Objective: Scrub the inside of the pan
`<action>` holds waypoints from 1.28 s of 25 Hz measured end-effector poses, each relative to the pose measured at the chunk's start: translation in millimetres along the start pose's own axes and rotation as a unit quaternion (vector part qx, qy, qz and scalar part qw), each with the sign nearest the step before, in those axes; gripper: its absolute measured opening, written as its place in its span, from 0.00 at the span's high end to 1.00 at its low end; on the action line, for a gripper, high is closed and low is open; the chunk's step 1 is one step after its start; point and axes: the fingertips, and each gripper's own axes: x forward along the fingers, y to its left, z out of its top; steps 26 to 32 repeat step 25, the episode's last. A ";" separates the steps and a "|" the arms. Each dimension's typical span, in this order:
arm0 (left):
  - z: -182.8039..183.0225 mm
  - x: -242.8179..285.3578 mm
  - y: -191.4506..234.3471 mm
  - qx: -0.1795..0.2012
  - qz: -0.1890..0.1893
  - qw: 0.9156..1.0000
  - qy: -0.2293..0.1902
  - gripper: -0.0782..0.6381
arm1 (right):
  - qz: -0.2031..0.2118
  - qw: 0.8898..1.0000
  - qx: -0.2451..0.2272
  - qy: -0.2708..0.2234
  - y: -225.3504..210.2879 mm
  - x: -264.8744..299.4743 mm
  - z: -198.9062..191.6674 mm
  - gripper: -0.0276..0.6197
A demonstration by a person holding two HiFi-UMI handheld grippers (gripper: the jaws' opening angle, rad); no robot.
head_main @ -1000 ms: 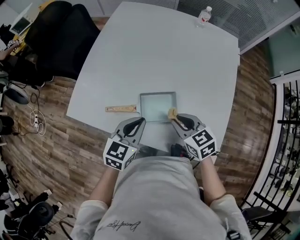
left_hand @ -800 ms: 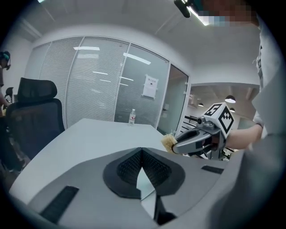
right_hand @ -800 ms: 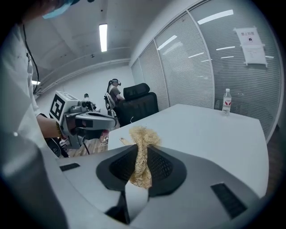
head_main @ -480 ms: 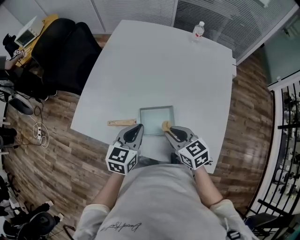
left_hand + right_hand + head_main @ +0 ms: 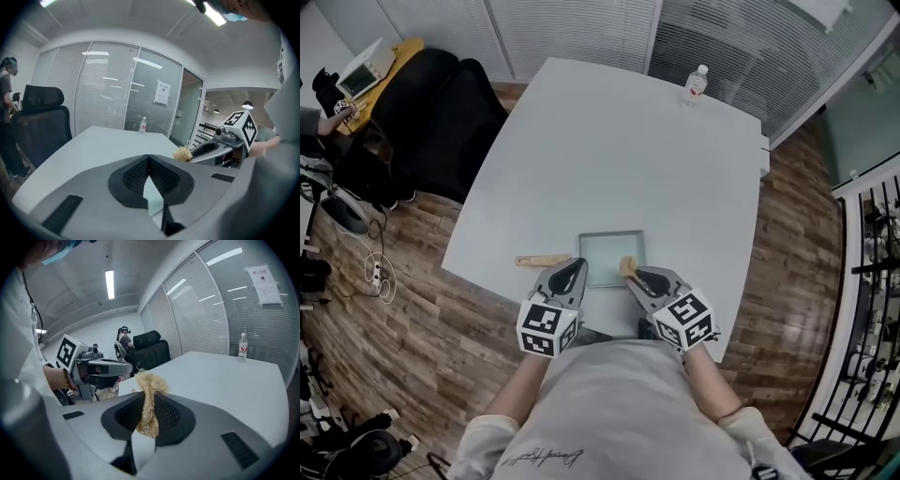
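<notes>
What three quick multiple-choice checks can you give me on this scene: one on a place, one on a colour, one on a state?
1. Where does the water bottle stand?
A near the table's far edge
B on a shelf
C in a sink

2. What colour is the pan's handle?
A red
B tan wood
C black

3. How does the right gripper stand?
A open and empty
B shut on the handle
C shut on the fibrous scrubber

Answers:
1 A: the head view shows the bottle upright beside the far edge.
2 B: the handle lies pale tan to the left of the pan.
3 C: the right gripper view shows the fibres pinched between the jaws.
</notes>
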 end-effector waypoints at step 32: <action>5.3 -11.1 -0.8 0.006 0.005 1.000 -0.006 0.88 | -0.015 1.000 -0.007 -0.001 -4.8 -10.6 1.5 0.84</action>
